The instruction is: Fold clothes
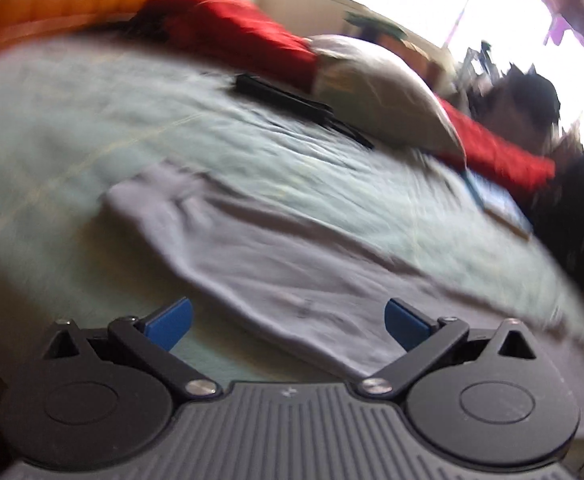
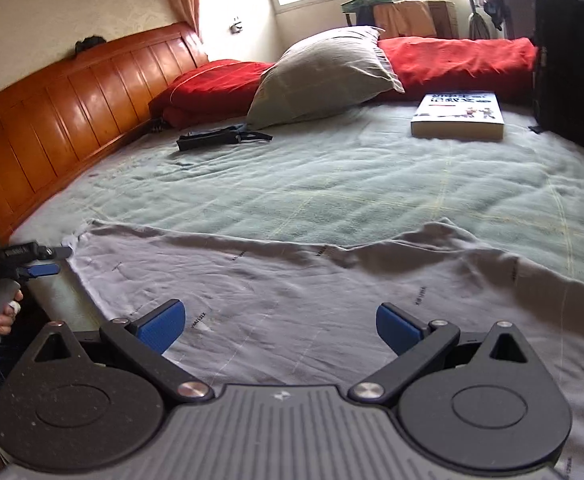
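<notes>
garment (image 2: 292, 280): thin matt grey cloth, creased | bedspread (image 2: 331, 184): pale green woven cloth, slightly fuzzy | headboard (image 2: 72, 100): glossy orange-brown varnished wood | book (image 2: 457, 114): glossy paper cover | right gripper (image 2: 280, 326): matt black plastic, textured blue pads, shiny metal pivots | blanket (image 2: 451, 60): red cloth, rough

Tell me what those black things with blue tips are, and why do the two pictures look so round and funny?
They are grabbers, each held in a person's hand like big tongs. A small wide-eyed camera rides on each, which bends the pictures. One picture looks out from the left gripper and is blurry. The other looks from the right gripper. Both are open and hold nothing. Below them a grey garment lies spread on a bed, waiting to be folded. Farther back lie a pillow, a book and a red blanket. At the right picture's edge, a hand holds the left grabber.
</notes>
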The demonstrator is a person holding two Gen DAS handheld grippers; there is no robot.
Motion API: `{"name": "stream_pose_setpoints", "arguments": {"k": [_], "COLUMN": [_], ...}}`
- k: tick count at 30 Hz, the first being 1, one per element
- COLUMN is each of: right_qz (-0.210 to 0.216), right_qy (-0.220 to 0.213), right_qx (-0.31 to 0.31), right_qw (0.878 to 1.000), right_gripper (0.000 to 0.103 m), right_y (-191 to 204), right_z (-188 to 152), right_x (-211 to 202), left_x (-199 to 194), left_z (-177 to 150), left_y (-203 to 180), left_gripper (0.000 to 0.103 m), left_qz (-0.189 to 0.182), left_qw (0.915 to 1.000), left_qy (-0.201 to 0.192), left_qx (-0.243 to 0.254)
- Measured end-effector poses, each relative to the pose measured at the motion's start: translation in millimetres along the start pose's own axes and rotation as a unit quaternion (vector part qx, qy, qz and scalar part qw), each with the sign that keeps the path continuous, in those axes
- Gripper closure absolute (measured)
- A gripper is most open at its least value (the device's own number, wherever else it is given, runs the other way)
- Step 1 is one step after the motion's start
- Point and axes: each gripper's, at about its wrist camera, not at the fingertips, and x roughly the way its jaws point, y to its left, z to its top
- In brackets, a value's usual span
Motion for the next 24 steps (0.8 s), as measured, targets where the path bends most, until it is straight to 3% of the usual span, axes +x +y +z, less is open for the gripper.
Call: {"name": "stream_pose_setpoints", "arguments": {"k": [5, 11, 19, 22, 24], "right_qz": [-0.010, -0.021, -0.025, -0.019, -0.014], "right_qy": [0.016, 0.021, 0.027, 0.031, 0.033], "right_qx": [-0.012, -0.012, -0.022, -0.020, -0.017], "right_qw": [1.000, 0.999, 0.999, 0.999, 0.999], "right_gripper": [0.000, 0.000, 0.000, 0.000, 0.000], "right_y": [9.6, 9.0, 13.4, 14.4, 15.1], "right_z": [-1.1, -4.1, -5.2, -6.1, -6.5], "right_x": [9.6, 15.6, 20.8, 23.3, 25.3], "left_x": [8.4, 26.7, 34.4, 36.5, 38.7], "left_z": [3.2, 14.7, 13.2, 7.7, 6.8], "left_y": [38.0, 55.9, 80.7, 79.4, 78.3], "left_gripper": [0.001, 0.001, 0.001, 0.001, 0.001], "left_qz": [-0.056, -0.076, -0.142, -0.184, -0.193], "left_qw": [0.9946, 0.9886, 0.9662, 0.9582, 0.9568], "left_qy": [-0.014, -0.022, -0.058, -0.051, -0.052], "left_qx": [-0.086, -0.128, -0.207, -0.213, -0.212]}}
